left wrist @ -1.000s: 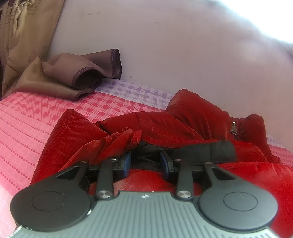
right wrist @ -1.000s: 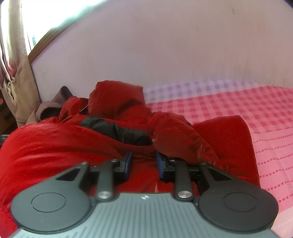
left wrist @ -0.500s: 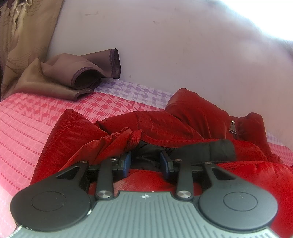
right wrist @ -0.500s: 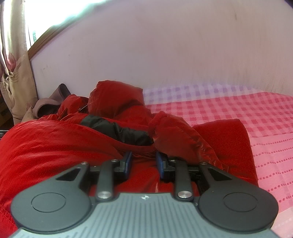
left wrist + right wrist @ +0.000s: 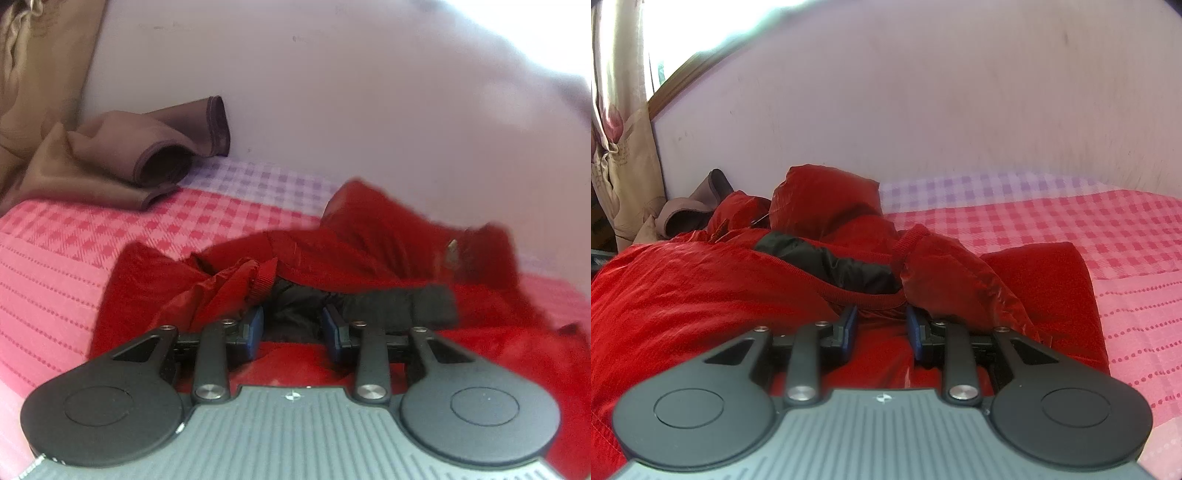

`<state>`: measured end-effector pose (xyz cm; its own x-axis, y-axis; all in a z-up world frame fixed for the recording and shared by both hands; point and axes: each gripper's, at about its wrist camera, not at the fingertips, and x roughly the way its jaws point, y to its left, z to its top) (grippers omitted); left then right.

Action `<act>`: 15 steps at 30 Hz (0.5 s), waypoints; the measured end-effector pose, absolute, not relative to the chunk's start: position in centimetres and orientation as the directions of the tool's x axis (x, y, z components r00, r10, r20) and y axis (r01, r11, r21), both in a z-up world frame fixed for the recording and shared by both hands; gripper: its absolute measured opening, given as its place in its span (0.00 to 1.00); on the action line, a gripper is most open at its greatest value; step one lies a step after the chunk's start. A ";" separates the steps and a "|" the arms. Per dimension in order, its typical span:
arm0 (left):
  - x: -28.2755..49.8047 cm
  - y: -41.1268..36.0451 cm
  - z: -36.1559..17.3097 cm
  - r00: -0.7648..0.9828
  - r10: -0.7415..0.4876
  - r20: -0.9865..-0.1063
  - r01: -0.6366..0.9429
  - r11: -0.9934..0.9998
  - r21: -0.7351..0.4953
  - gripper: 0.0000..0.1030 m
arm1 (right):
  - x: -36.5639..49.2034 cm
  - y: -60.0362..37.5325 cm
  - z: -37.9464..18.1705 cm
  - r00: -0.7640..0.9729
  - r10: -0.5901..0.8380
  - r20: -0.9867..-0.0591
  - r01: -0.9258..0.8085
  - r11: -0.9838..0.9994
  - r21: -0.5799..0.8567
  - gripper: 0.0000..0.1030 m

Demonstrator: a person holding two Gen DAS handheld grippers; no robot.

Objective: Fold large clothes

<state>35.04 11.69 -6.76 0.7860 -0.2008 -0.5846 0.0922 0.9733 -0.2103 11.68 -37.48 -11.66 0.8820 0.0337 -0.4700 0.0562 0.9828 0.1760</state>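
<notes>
A red puffy jacket (image 5: 369,240) with a black lining lies crumpled on the pink checked bed (image 5: 74,251). It also shows in the right wrist view (image 5: 701,295). My left gripper (image 5: 291,326) is open and low over the jacket's hem, its blue pads on either side of the black lining (image 5: 369,310) and a red folded edge. My right gripper (image 5: 881,326) is open over the jacket's red ribbed hem, just below the black lining (image 5: 842,266). Neither gripper holds cloth.
A brown garment (image 5: 122,166) lies crumpled at the back left against the pale wall (image 5: 332,92). A beige flowered curtain (image 5: 617,129) hangs at the left. The pink bedsheet (image 5: 1126,258) lies right of the jacket.
The left view has shifted slightly and is blurred, so the left gripper is moving a little. The jaws of both grippers stand as before. The jacket lies nearly the same.
</notes>
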 end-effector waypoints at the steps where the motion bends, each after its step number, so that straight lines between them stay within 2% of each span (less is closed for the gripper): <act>1: 34.7 12.5 -6.0 0.789 -0.228 -0.571 0.104 0.965 -0.241 0.38 | 11.7 -37.5 -11.7 0.882 0.035 -0.469 0.056 0.982 0.178 0.26; 3: 34.0 13.9 -4.3 0.808 -0.232 -0.541 0.119 0.964 -0.236 0.43 | 11.7 -37.7 -11.7 0.883 0.041 -0.468 0.055 0.980 0.189 0.26; 4: 33.7 14.4 -3.6 0.821 -0.212 -0.531 0.118 0.971 -0.206 0.62 | 11.7 -37.7 -11.6 0.883 0.042 -0.467 0.055 0.980 0.193 0.26; 5: 33.3 15.2 -3.0 0.832 -0.187 -0.522 0.111 0.979 -0.173 0.74 | 11.6 -37.8 -11.6 0.885 0.042 -0.465 0.056 0.979 0.194 0.26; 6: 33.1 15.9 -2.7 0.836 -0.183 -0.518 0.114 0.980 -0.162 0.93 | 11.5 -37.8 -11.6 0.886 0.042 -0.462 0.056 0.979 0.196 0.26; 7: 32.8 16.8 -2.5 0.837 -0.197 -0.510 0.131 0.978 -0.163 0.96 | 11.5 -37.8 -11.6 0.886 0.042 -0.461 0.056 0.979 0.198 0.26; 10: 32.3 19.1 -2.4 0.825 -0.238 -0.512 0.184 0.971 -0.154 0.97 | 11.5 -37.8 -11.6 0.887 0.042 -0.460 0.057 0.978 0.199 0.26; 15: 32.5 20.8 -4.5 0.753 -0.307 -0.582 0.244 0.952 -0.186 0.96 | 11.4 -37.8 -11.6 0.888 0.038 -0.458 0.060 0.979 0.197 0.26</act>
<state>32.52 20.83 -4.47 0.7529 -0.3066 -0.5823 0.2436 0.9518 -0.1861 11.37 -37.79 -11.60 0.8879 0.0378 -0.4584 0.0598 0.9787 0.1966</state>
